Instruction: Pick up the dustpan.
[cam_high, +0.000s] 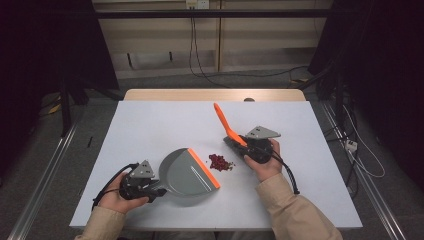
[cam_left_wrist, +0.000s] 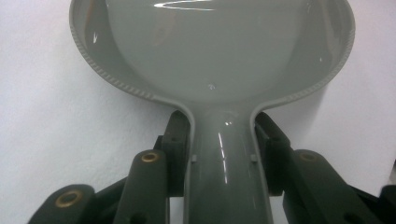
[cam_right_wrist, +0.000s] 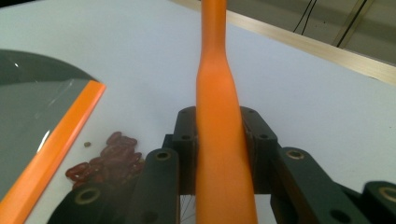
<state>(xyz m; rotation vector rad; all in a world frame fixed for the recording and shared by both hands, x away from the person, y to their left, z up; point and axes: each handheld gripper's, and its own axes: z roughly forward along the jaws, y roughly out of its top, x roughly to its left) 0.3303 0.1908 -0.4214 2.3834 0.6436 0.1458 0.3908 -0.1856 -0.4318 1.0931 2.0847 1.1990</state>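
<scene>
Here, from the high view, the work in hand is sweeping a small heap of red beans (cam_high: 220, 162) into a grey dustpan (cam_high: 187, 171) on the white table (cam_high: 150, 125). The left hand-held gripper (cam_high: 150, 187) holds the dustpan by its handle, the pan's orange lip (cam_high: 204, 168) facing right toward the heap and lying just beside it. The right hand-held gripper (cam_high: 250, 147) grips a brush with an orange handle (cam_high: 225, 122) that slants up and away toward the far edge; the brush head sits low by the hand, just right of the beans. So the heap lies between lip and brush — the relation the sweep turns on. The right hand is nearer the beans; its forearm comes in from the bottom, wrist bent inward.

In the left gripper view, the jaws press on both sides of the dustpan's narrow grey handle (cam_left_wrist: 224, 177), and the pan's bowl (cam_left_wrist: 210, 51) spreads ahead along the gripper's line, flat on the table.

In the right gripper view, the jaws are clamped on the orange handle (cam_right_wrist: 219, 154), which runs straight ahead and upward. The beans (cam_right_wrist: 105, 161) lie low to the left, beside the orange lip (cam_right_wrist: 56, 140) — a leftward stroke would likely carry them on.
</scene>
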